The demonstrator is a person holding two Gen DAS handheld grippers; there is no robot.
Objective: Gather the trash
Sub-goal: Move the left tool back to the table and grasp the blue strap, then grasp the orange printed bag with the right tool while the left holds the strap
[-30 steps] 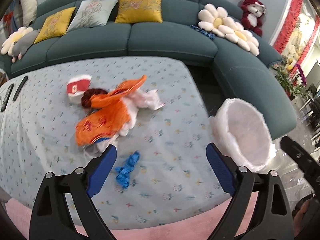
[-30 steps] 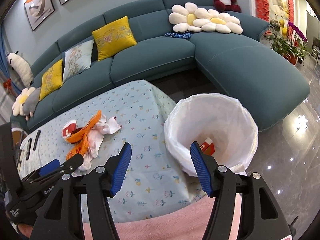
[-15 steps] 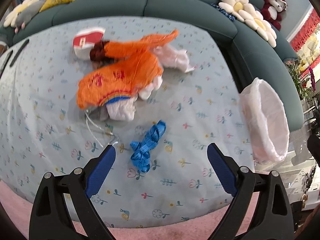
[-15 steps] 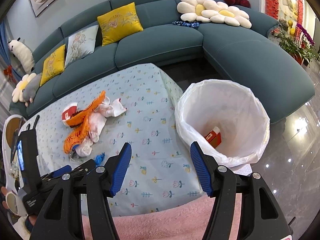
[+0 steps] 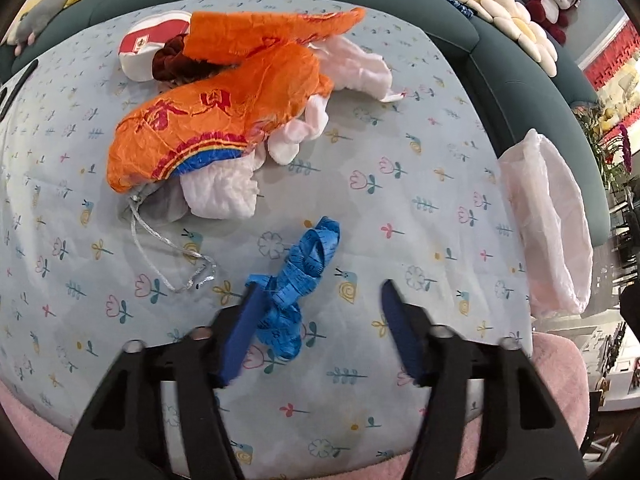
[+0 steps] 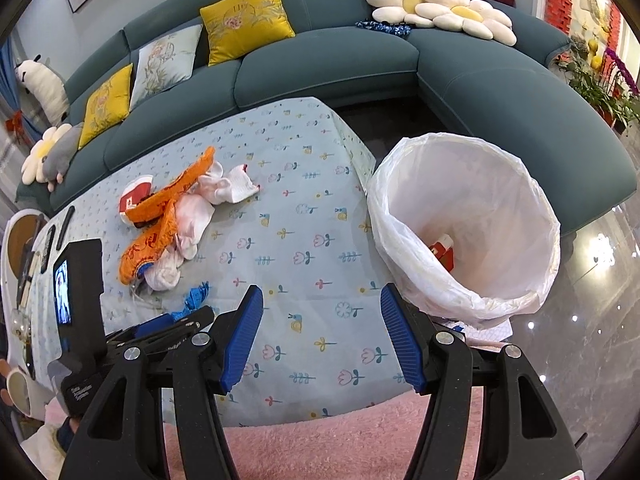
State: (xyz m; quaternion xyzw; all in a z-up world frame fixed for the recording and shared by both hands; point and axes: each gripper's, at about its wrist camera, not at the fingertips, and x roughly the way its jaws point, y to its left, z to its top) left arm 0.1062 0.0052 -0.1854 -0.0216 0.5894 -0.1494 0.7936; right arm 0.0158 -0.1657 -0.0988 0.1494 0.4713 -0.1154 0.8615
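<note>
A crumpled blue measuring tape (image 5: 298, 280) lies on the flowered tablecloth (image 5: 420, 208). My left gripper (image 5: 320, 300) is open just above it, its left finger touching the tape's near end; the tape (image 6: 194, 298) also shows in the right wrist view. Behind it lie an orange wrapper (image 5: 224, 112), white tissues (image 5: 220, 194), a silver string (image 5: 168, 256) and a red-and-white cup (image 5: 148, 46). My right gripper (image 6: 322, 308) is open and empty over the table's near edge, left of the white-lined trash bin (image 6: 472, 216), which holds a red carton (image 6: 442, 250).
A teal corner sofa (image 6: 328, 68) with yellow cushions and flower pillows wraps the table's far side. Remotes (image 6: 60, 228) lie at the table's left end. Pink rug (image 6: 320, 440) below the near edge. The bin (image 5: 548, 220) stands off the table's right edge.
My left gripper has moved forward and down onto the blue tape, which now sits between its fingers. The right gripper has tilted down slightly; its view of the bin has shifted.
</note>
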